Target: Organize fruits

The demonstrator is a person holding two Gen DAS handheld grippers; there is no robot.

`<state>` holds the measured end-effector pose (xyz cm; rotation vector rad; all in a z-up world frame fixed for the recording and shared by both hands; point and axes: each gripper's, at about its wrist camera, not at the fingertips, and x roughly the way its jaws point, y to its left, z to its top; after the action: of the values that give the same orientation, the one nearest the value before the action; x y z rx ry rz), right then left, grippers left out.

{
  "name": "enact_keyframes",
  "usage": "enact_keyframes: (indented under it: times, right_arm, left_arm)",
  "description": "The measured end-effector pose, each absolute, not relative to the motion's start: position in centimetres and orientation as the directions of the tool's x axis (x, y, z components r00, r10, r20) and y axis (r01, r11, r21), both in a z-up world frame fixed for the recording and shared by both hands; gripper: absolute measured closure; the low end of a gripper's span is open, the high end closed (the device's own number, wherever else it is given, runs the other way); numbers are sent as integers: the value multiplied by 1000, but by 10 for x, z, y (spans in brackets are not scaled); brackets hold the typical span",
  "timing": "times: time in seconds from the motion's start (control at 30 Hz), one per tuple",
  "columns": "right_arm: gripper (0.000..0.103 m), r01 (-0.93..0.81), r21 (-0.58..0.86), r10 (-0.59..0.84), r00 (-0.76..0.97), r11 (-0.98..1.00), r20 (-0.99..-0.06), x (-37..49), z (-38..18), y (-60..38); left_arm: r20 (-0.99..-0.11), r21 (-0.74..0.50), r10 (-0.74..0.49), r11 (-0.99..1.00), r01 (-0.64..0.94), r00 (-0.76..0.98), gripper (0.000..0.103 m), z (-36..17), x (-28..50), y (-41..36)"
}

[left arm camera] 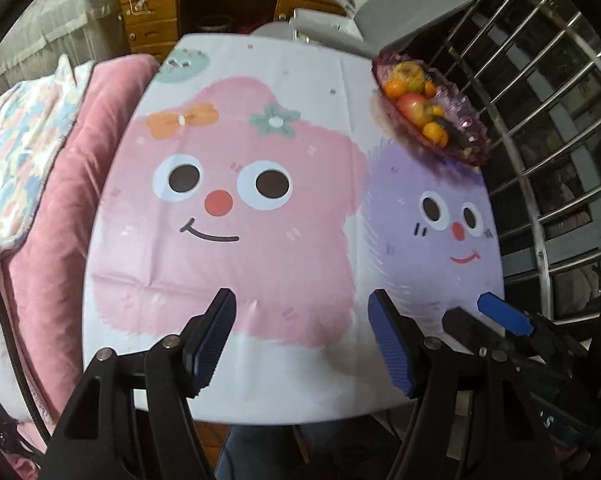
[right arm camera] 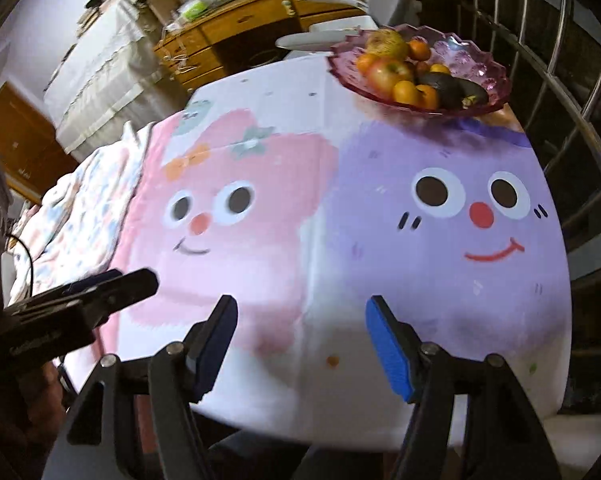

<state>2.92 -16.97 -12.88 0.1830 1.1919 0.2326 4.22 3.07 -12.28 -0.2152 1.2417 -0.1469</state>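
Both grippers are held over the near edge of the table (left arm camera: 284, 64), angled down at the cartoon tablecloth (left arm camera: 236, 240). Left gripper (left arm camera: 302, 344): fingers spread apart, nothing between them, only cloth seen through the gap. Right gripper (right arm camera: 302, 346): same, jaws parted and empty.

All fruit is seen in the pink glass bowl (right arm camera: 472, 56), at the far right corner of the table, well ahead of both sets of fingertips and off to the right of them. From the right wrist view the bowl sits ahead and slightly right of the right finger; from the left wrist view it is ahead and further right, past the right gripper's tips (left arm camera: 480, 316) that show at the lower right. Contents made out: a red-yellow apple (right arm camera: 388, 74), a greenish apple or pear (right arm camera: 386, 42), several oranges (right arm camera: 406, 92), and dark avocados (right arm camera: 440, 84).

No loose fruit is seen on the cloth near the fingers. The placing step is judged finished or nearly so; nothing is carried.

Next move, if any: a check for stray fruit, which none of the views show. If a piece in the bowl is to be shifted, a long forward-right reach is needed, with jaws kept wide for the apples and the scalloped rim cleared on the way down.
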Motion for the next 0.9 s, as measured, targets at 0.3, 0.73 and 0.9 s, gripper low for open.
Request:
enact_keyframes:
  times: [0.3, 0.73, 0.9]
  right_arm:
    - [25, -144, 218, 258, 402, 965, -878, -1, -36, -182]
    - [7, -94, 216, 233, 513, 972, -826, -49, 6, -198]
    - [0, -54, 217, 215, 500, 975, -839, -59, -4, -201]
  left_arm:
    - [-858, -189, -202, 979, 76, 473, 18, -22, 19, 8]
    - [-812, -91, -122, 992, 83, 571, 2, 18, -21, -17]
    - [-818, -40, -70, 997, 65, 571, 1, 12, -35, -22]
